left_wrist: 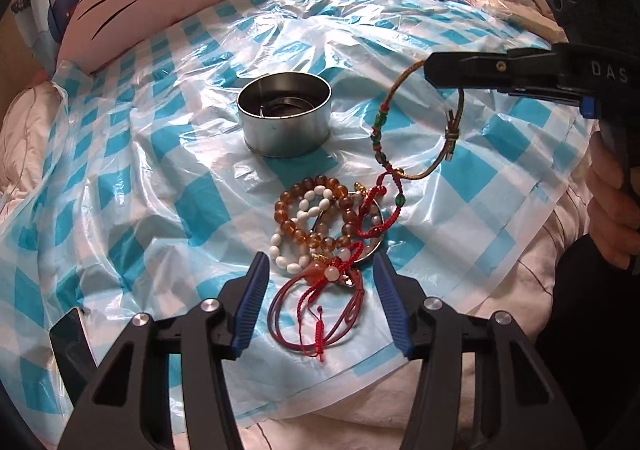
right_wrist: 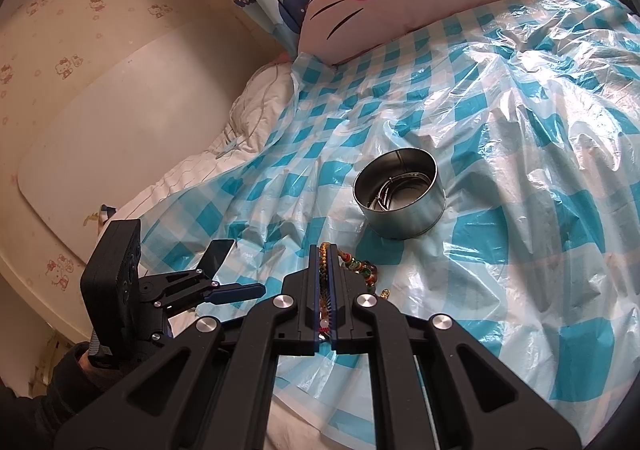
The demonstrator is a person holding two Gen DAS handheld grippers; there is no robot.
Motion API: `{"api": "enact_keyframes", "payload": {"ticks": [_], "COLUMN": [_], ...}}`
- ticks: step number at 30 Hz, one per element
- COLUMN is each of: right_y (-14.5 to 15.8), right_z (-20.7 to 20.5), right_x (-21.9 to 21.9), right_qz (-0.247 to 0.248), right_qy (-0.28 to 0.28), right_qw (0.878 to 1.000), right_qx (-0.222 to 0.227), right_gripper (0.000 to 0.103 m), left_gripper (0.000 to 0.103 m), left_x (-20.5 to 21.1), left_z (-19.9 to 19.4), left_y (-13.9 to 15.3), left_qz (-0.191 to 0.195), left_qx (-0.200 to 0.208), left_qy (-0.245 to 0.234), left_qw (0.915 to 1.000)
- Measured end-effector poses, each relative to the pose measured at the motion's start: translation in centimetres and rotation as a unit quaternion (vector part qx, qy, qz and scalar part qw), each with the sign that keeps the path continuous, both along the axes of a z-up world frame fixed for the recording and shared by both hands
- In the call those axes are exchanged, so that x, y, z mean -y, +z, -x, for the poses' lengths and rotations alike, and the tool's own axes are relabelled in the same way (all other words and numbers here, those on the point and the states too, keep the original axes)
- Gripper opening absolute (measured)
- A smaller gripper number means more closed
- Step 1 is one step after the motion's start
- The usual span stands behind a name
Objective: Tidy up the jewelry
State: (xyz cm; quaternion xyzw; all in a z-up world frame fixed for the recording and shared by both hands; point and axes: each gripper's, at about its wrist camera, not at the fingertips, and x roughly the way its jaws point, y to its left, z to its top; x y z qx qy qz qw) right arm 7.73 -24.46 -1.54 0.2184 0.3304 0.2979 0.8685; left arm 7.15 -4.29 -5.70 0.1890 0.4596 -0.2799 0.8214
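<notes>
1. A round metal tin (left_wrist: 285, 117) stands upright and open on the blue and white sheet. Shiny metal rings lie inside it.
2. A thin cord bracelet (left_wrist: 420, 129) with green and red beads hangs up in the air. Its low end reaches the pile.
3. A pile of bracelets (left_wrist: 328, 226) lies in front of the tin: brown beads, white beads and red strings, all tangled.

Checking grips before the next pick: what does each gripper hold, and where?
The right gripper pinches the braided bracelet at the top of its cord loop. The left gripper is open, holding nothing.
</notes>
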Motion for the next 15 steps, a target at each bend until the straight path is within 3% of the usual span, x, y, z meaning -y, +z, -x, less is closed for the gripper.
{"api": "enact_keyframes", "payload": {"ticks": [3, 4, 8, 12, 15], "right_y": [0.0, -0.1, -0.1, -0.2, -0.2], "right_z": [0.0, 0.0, 0.0, 0.0, 0.0], "right_x": [0.0, 0.0, 0.1, 0.1, 0.0], "right_qz": [-0.002, -0.003, -0.006, -0.006, -0.005], "right_qy": [-0.001, -0.001, 0.000, 0.000, 0.001], "right_qw": [1.000, 1.000, 1.000, 1.000, 1.000], "right_qx": [-0.001, -0.001, -0.002, -0.003, -0.004], "right_gripper": [0.004, 0.004, 0.004, 0.004, 0.004], "left_gripper": [0.015, 0.009, 0.009, 0.008, 0.008], "left_x": [0.2, 0.2, -0.3, -0.6, 0.0], "left_z": [-0.6, -0.7, -1.2, -0.7, -0.3], "left_y": [-1.9, -2.7, -4.2, -2.4, -2.0], "left_qz": [-0.014, -0.022, -0.020, 0.002, -0.019], "left_qx": [-0.040, -0.055, -0.087, -0.064, -0.043], "left_qy": [-0.008, -0.010, 0.007, 0.013, 0.006], "left_qw": [0.9991, 0.9982, 0.9960, 0.9979, 0.9989]}}
